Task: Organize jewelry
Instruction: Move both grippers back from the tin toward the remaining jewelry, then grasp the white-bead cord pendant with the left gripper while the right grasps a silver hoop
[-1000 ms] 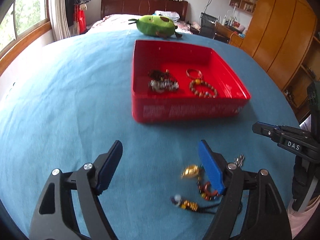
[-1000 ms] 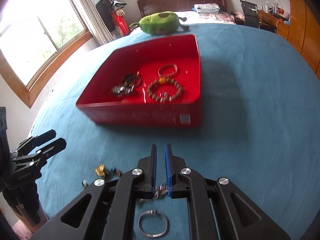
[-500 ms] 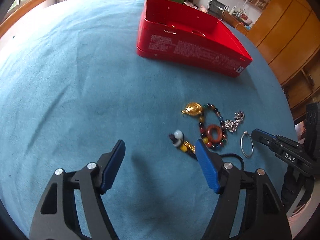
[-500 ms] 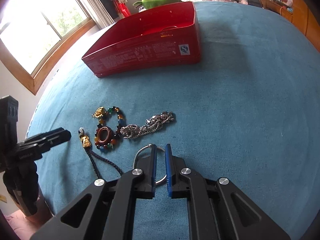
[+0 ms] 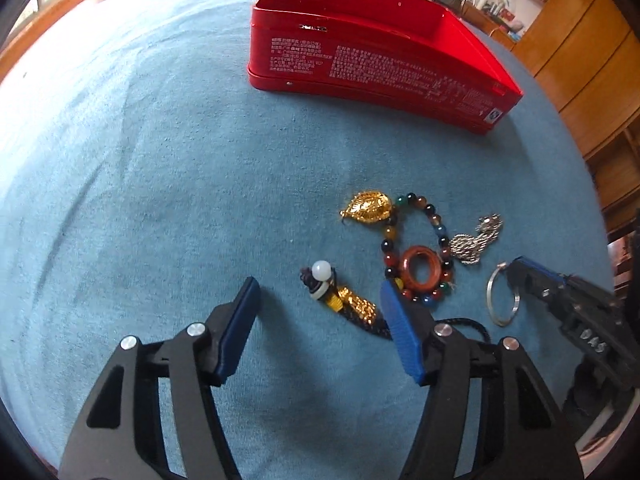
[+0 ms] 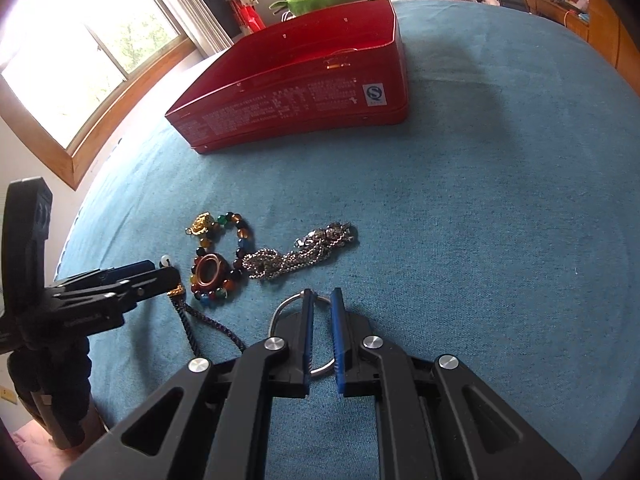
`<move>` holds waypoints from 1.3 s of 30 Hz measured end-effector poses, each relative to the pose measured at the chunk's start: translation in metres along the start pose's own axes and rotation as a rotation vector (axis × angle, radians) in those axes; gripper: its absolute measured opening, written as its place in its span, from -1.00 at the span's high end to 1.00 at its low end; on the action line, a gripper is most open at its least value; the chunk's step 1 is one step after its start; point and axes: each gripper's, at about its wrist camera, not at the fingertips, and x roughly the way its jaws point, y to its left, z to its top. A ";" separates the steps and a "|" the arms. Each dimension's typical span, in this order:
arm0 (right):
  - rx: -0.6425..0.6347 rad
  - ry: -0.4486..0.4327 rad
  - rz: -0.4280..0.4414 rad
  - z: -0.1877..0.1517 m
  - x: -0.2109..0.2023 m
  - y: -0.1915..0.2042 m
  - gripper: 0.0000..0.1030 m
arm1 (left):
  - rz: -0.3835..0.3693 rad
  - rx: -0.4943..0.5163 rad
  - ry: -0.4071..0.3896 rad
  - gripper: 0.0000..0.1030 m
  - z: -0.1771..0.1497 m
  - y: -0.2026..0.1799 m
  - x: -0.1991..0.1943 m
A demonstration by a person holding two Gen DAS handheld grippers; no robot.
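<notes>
On blue cloth (image 5: 160, 160): L gripper (image 5: 320, 312) closing round gold cord charm (image 5: 352, 304), pads not touching yet; R gripper (image 6: 320, 300) nearly closed astride silver ring (image 6: 286, 306).

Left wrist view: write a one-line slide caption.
Left claw, closing, straddles a gold tassel charm beside a beaded bracelet on blue cloth.
</notes>
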 end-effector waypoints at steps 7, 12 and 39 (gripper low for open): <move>-0.007 -0.004 -0.007 0.002 -0.004 -0.001 0.81 | 0.096 0.066 -0.006 0.34 0.004 -0.013 0.003; -0.018 0.019 -0.033 0.005 0.000 -0.002 0.81 | 0.050 0.052 -0.001 0.73 0.009 0.003 -0.001; -0.186 0.102 -0.066 -0.005 0.006 0.024 0.66 | -0.019 0.031 -0.015 0.70 0.006 0.006 -0.010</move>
